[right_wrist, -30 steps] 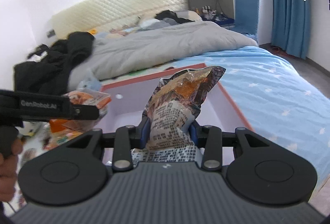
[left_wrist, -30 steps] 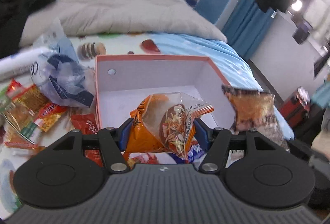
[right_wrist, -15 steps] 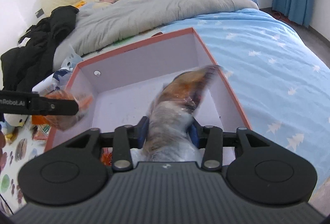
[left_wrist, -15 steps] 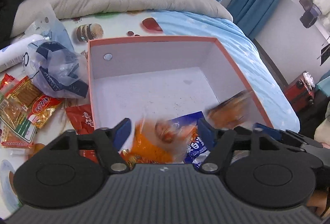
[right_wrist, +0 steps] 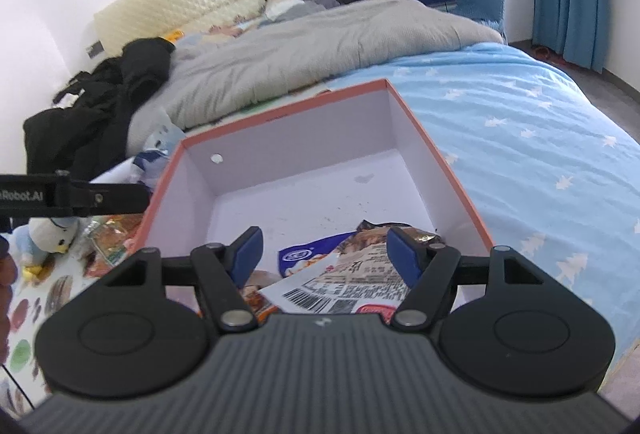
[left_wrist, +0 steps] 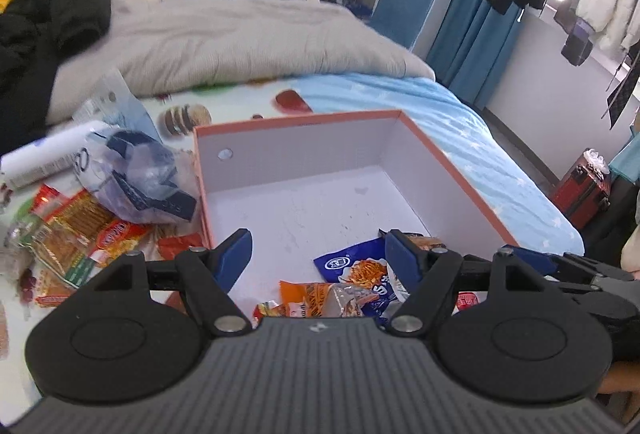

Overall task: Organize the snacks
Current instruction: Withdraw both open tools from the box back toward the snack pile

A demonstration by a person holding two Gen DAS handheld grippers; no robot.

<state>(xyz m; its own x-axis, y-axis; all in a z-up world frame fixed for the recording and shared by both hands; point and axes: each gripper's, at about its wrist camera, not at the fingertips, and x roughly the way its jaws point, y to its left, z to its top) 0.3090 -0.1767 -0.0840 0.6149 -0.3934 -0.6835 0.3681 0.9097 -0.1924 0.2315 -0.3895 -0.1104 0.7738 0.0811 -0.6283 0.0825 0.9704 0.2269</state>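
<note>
Orange packet now in box (released).

Snack packets in box partly hidden behind gripper bodies.

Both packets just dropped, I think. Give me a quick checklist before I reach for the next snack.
1. Left gripper empty: ok, jaws spread, nothing between them.
2. Right gripper empty: ok, jaws spread over the packets.
3. Dropped packets inside the box: ok, the orange packet, blue packet and barcode packet lie at its near end.
4. Room left in the box: ok, the far floor is bare.
5. Snacks left to collect: ok, a pile of packets lies left of the box.
6. Plastic bag clear of the pile: not ok, it rests partly on it.
</note>
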